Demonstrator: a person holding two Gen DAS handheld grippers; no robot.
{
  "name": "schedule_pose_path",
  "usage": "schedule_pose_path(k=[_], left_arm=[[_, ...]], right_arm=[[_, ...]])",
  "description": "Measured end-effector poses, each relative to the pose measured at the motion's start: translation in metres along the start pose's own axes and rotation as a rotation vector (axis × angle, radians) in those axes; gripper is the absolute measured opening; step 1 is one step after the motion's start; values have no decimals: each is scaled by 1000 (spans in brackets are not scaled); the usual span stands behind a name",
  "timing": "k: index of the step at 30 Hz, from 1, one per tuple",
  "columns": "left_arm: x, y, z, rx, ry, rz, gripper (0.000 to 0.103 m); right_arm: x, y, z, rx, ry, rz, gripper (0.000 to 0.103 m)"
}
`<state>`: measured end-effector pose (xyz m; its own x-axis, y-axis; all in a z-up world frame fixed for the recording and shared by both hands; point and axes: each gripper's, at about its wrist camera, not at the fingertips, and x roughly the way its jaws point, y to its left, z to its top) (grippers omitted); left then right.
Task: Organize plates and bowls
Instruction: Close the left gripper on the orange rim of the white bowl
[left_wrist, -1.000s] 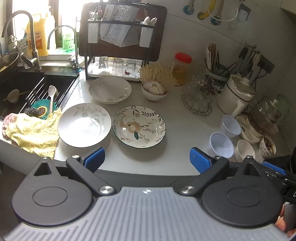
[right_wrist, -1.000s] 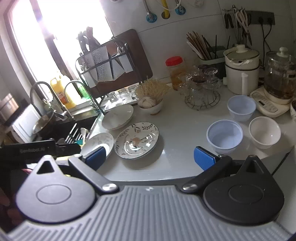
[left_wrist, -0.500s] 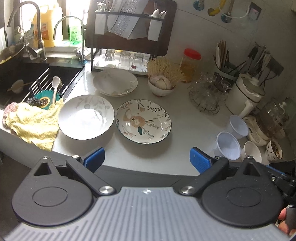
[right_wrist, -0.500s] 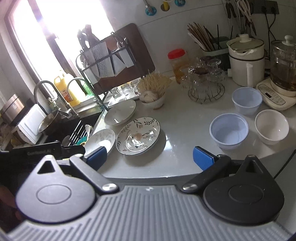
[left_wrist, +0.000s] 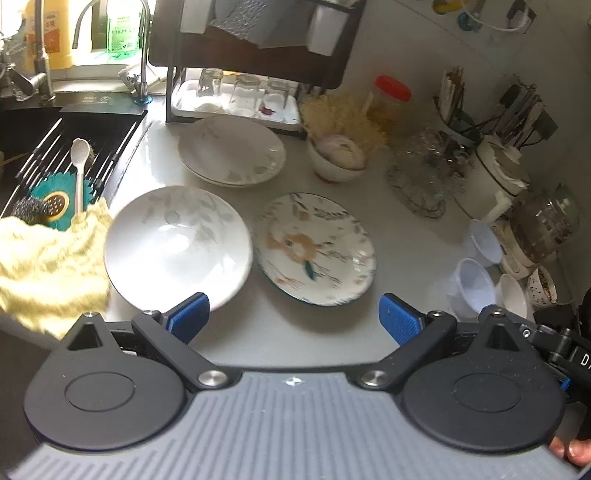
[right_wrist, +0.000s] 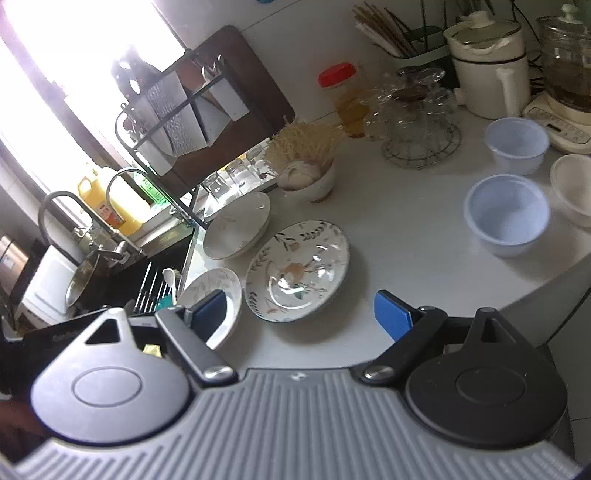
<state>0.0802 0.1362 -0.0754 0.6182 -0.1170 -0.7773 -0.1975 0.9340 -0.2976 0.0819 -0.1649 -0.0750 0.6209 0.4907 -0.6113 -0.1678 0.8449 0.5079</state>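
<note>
Both claws are spread wide and holding nothing. The left claw (left_wrist: 293, 315) hovers at the front edge of the bench (left_wrist: 406, 236), its left blue pad overlapping the near rim of the white leaf-print plate (left_wrist: 177, 245) in the picture; can't tell if it actually touches. The right claw (right_wrist: 301, 312) hangs over the same front edge.

Taking the floral plate (left_wrist: 316, 249) as the landmark: the white leaf-print plate sits just left of it, rims nearly touching. Behind and to the left of it is a stack of pale plates (left_wrist: 232, 149), looks like two, hard to be sure. Directly behind it is a small white bowl (left_wrist: 334, 158) with garlic or something pale inside, plus a straw-coloured bristly bundle (left_wrist: 343, 114) right beside that. Further back is the dish rack (left_wrist: 236, 74) with upside-down glasses on its tray.

Right of the floral plate, well apart, are two pale blue bowls (right_wrist: 506, 214) and (right_wrist: 517, 144), with a white bowl (right_wrist: 572, 188) beside them, cut off by the frame edge in the right view. Behind those are a wire stand of glassware (right_wrist: 417, 122), a red-lidded jar (right_wrist: 343, 92) and a cream pot (right_wrist: 487, 62).

Far left of the floral plate, a yellow cloth (left_wrist: 44, 266) drapes over the sink edge just beside the leaf-print plate, and a white spoon (left_wrist: 79, 166) lies on the sink rack (left_wrist: 44, 155).

The left view is blurry, and the window glare washes out the rack's top in the right view.
</note>
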Motion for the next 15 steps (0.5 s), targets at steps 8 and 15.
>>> schedule_pose_path(k=[8,15], left_arm=[[35,104,42,45,36,2,100],[77,182,62,-30,60,-14,99]], right_arm=[[66,44,-24,95,21,-16,89],[119,61,-41,160,75,46,88]])
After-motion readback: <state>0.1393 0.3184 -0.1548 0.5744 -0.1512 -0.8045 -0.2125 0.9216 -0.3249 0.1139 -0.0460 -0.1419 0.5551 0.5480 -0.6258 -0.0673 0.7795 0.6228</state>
